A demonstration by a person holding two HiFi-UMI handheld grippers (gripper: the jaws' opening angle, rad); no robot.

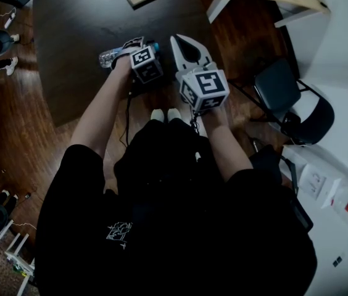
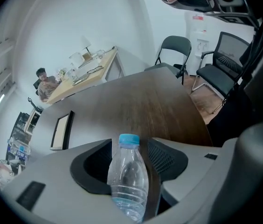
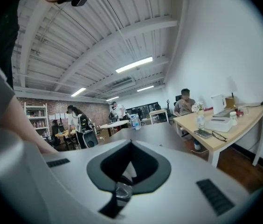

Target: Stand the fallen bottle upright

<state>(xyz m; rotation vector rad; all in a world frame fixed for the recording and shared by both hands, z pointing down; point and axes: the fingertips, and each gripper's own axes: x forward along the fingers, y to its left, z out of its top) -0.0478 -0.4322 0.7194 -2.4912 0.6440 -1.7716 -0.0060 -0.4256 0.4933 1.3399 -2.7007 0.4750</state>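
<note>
The left hand-held gripper (image 2: 130,146) points steeply down at the desk (image 2: 141,106) with its jaws spread wide and not yet pressing on anything. The bottle (image 2: 128,181) lies on the desk in the gap between them. Its long axis runs away from the hand-held gripper, and the blue cap (image 2: 129,139) is at the far end. This hand is clearly the nearer one. The right hand-held gripper (image 3: 130,143) hangs just beside it, shut and empty, pointing out nearly level. The next move probably depends on gripping across the body, then tipping the cap end up.
</note>
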